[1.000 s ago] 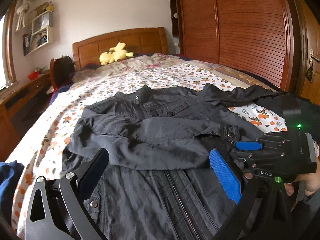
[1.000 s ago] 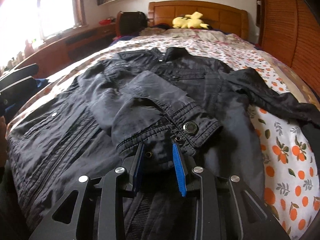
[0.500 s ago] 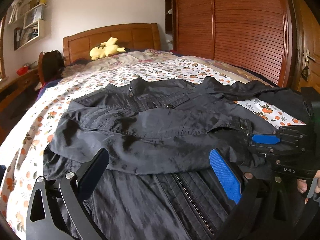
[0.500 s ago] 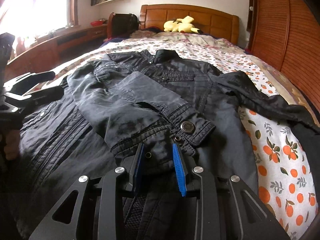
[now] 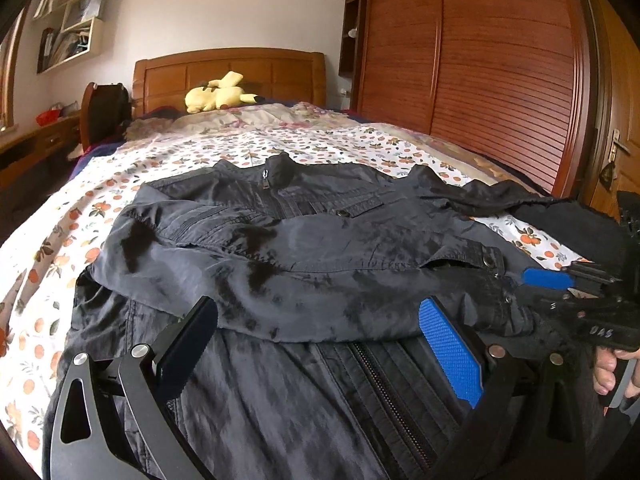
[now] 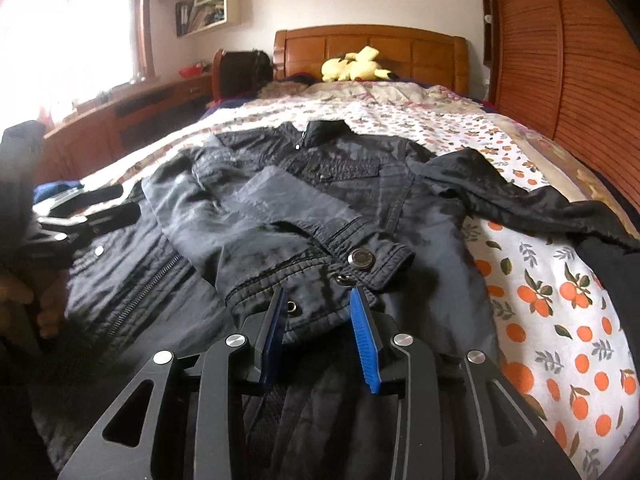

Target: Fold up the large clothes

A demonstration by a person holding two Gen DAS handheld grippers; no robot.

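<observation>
Black jacket lies flat on the floral bedsheet, filling mid-frame of the left wrist view. Left gripper, lower frame, stands wide and empty. Right gripper, right edge, bears unclear lettering.

Right wrist view: right gripper, bottom centre, jaws opening, sleeve cuff between them.

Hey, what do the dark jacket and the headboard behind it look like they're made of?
Jacket: thin woven cloth, probably cotton or a nylon blend, matte with a slight sheen; it creases softly, with stitched seams and metal snaps. Headboard: glossy varnished wood, orange-brown, panelled.
</observation>
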